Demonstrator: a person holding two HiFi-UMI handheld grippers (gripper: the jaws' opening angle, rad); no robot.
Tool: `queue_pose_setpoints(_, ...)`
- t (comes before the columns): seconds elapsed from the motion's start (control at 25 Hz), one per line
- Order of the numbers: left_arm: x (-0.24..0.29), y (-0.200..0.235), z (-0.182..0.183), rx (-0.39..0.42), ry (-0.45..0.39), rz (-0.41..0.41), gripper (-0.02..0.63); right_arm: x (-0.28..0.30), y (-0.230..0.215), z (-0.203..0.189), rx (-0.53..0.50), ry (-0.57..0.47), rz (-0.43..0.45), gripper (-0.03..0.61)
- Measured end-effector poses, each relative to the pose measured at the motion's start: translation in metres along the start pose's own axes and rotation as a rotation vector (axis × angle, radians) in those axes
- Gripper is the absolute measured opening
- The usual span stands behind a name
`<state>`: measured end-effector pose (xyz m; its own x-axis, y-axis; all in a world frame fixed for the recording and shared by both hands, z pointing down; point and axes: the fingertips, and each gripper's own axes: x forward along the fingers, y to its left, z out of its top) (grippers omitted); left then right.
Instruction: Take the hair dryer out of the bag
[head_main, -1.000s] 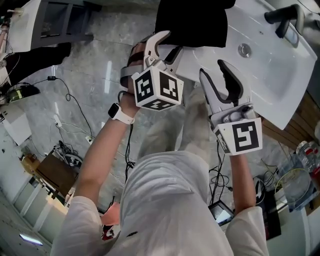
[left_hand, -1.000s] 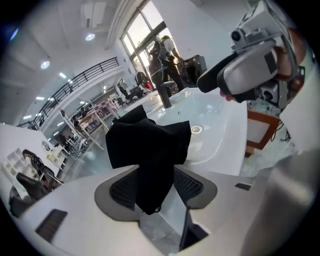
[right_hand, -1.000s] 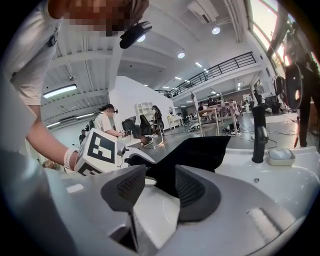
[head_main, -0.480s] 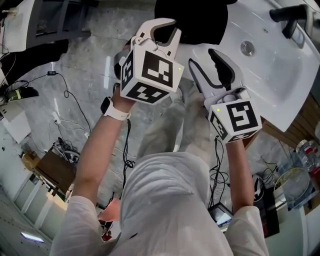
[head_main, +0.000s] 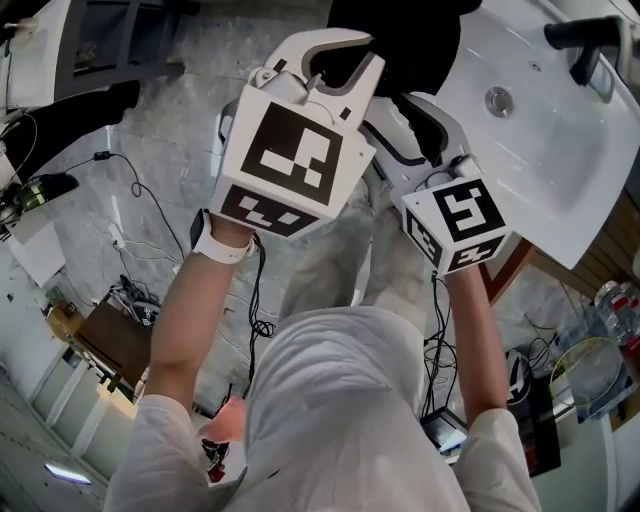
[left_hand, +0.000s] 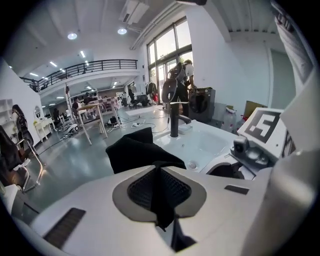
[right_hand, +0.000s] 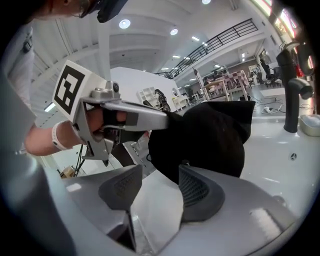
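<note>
A black fabric bag (head_main: 400, 35) lies on the near edge of a white sink (head_main: 545, 130); it also shows as the bag (left_hand: 137, 150) and as the bag (right_hand: 205, 137). My left gripper (head_main: 345, 48) is shut on a fold of the bag's fabric, and that pinched fabric (left_hand: 161, 192) hangs between the pads and is lifted. My right gripper (head_main: 415, 115) sits just right of the left one. Its jaws are opening, with nothing between its pads (right_hand: 197, 190), and the bag is right ahead of it. No hair dryer shows in any view.
A black faucet (head_main: 585, 40) stands at the sink's far side, with the drain (head_main: 498, 100) in the basin. Below is a grey floor with cables (head_main: 150, 250). A wooden stand (head_main: 590, 240) borders the sink on the right. Tables and people are far off in the hall.
The left gripper's jaws closed on the bag's edge, then rose with the fabric. The right gripper moved in toward the bag and its jaws spread wider.
</note>
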<state>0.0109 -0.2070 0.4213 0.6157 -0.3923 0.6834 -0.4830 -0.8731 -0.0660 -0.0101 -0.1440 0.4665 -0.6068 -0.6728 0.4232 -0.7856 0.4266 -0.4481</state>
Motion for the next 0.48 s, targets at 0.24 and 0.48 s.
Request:
queue_pose_setpoints(0.24,-0.007,0.016,0.029,-0.064,-0.069,-0.008,0.025,-0.004,-0.009,0.004,0.028,-0.034,-0.058,0.236)
queue_pose_setpoints(0.48,0.006,0.024,0.031,-0.038,-0.038,0.006,0.025,-0.004,-0.024,0.024,0.068,-0.095,-0.146,0.240)
